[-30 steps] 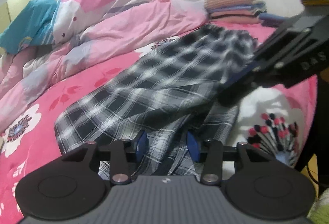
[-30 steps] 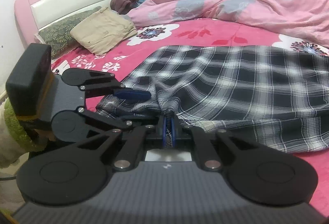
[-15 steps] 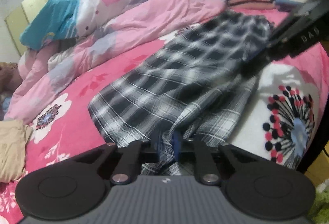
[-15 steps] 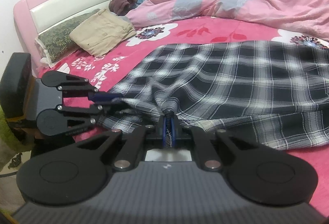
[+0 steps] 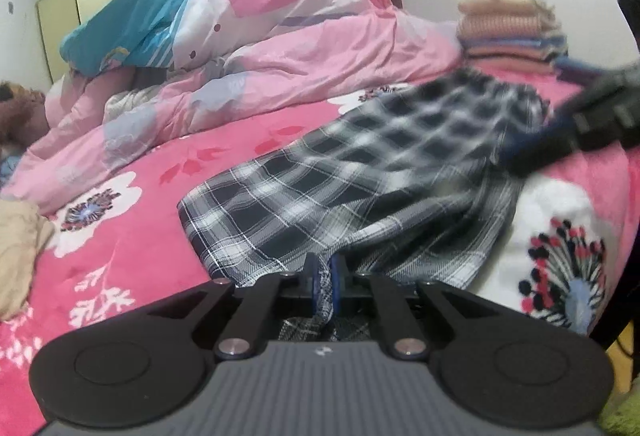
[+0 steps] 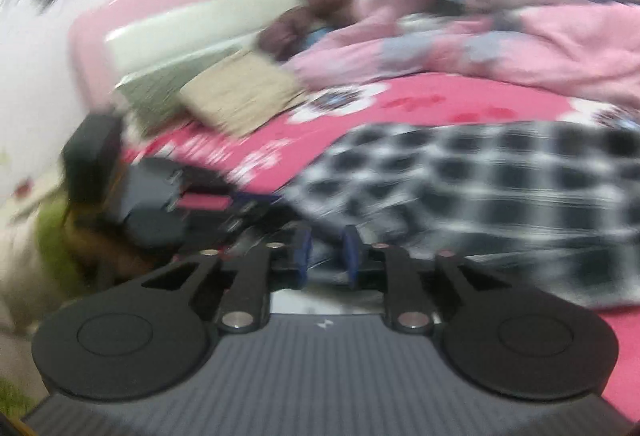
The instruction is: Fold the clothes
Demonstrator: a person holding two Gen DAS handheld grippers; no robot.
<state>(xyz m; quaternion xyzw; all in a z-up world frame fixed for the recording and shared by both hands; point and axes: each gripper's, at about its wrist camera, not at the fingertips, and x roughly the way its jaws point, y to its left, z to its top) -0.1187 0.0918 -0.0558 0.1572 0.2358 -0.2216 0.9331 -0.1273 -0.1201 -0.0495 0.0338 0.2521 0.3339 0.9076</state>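
We judge the black-and-white plaid woven-cotton garment (image 5: 360,172), spread on the pink floral bed (image 5: 132,236), light, limp and best held by hems, as our left hand-held gripper (image 5: 323,278) pinches its near edge while the right hand-held gripper (image 6: 326,256), just opening, stands apart.

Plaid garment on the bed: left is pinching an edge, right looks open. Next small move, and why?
Probably re-grip with the right gripper: its jaws have just been opening, with a gap showing between the pads, and whether cloth still lies there the blur hides. The left gripper is shut on the plaid garment, and one held edge likely won't carry a fold.
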